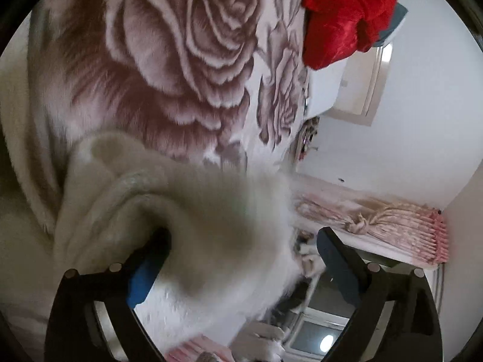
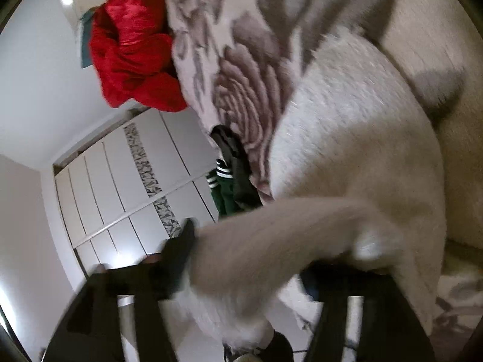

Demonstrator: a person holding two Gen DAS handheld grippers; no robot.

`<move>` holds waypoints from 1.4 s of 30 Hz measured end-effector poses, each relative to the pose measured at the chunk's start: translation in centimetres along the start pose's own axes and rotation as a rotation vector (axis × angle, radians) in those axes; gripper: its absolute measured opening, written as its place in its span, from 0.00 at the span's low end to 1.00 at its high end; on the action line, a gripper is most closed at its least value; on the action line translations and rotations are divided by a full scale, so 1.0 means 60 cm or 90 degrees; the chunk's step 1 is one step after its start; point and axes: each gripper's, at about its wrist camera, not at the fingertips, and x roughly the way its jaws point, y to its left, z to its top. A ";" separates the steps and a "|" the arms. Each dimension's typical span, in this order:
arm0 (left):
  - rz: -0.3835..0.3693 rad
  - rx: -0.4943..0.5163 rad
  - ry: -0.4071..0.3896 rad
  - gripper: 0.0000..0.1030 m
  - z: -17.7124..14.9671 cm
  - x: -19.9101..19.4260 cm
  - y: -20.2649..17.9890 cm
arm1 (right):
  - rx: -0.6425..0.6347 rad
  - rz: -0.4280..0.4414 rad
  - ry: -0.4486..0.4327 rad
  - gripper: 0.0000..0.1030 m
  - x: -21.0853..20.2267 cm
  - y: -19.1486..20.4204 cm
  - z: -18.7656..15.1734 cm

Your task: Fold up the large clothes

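Now, white fleece garment (image 1: 211, 211), bunched, axis unclear

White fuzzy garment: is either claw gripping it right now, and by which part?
Neither. Both the left claw and the right claw stand open; a fold of the white fuzzy garment lies loose between their fingers, unclamped.

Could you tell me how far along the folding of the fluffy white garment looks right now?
Done: the white garment lies on the rose-print blanket, one edge rolled over. In hand: fabric lies between the jaws of the left gripper and right gripper, both open, so nothing is gripped. Left: I cannot tell how many folds remain; the red garment is still crumpled.
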 end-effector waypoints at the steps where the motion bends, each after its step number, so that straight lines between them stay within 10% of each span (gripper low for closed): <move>1: 0.009 0.004 -0.004 0.95 0.003 0.007 0.004 | -0.020 0.000 -0.016 0.75 -0.007 0.007 0.001; 6: 0.110 0.096 -0.007 0.95 0.002 0.041 0.007 | -0.192 -0.227 -0.036 0.76 -0.054 0.043 -0.013; 11: 0.170 0.157 -0.014 0.95 0.007 0.062 -0.003 | -0.342 -0.468 0.069 0.86 0.000 0.000 -0.010; 19: 0.226 0.176 -0.053 0.95 -0.008 0.011 -0.009 | -0.236 -0.323 0.175 1.00 0.067 -0.103 0.079; 25: 0.440 0.310 -0.178 0.95 -0.078 -0.059 -0.019 | -0.167 -0.240 0.091 0.43 0.013 -0.098 0.038; 32: 0.559 0.423 -0.185 0.96 -0.158 -0.104 -0.014 | 0.083 -0.010 -0.077 0.35 -0.077 -0.170 -0.114; 35: 0.540 0.428 -0.180 0.96 -0.200 -0.125 -0.014 | 0.205 0.072 -0.124 0.34 -0.100 -0.231 -0.222; 42: 0.577 0.431 -0.106 0.98 -0.228 -0.029 0.058 | 0.211 -0.155 -0.041 0.38 -0.112 -0.320 -0.276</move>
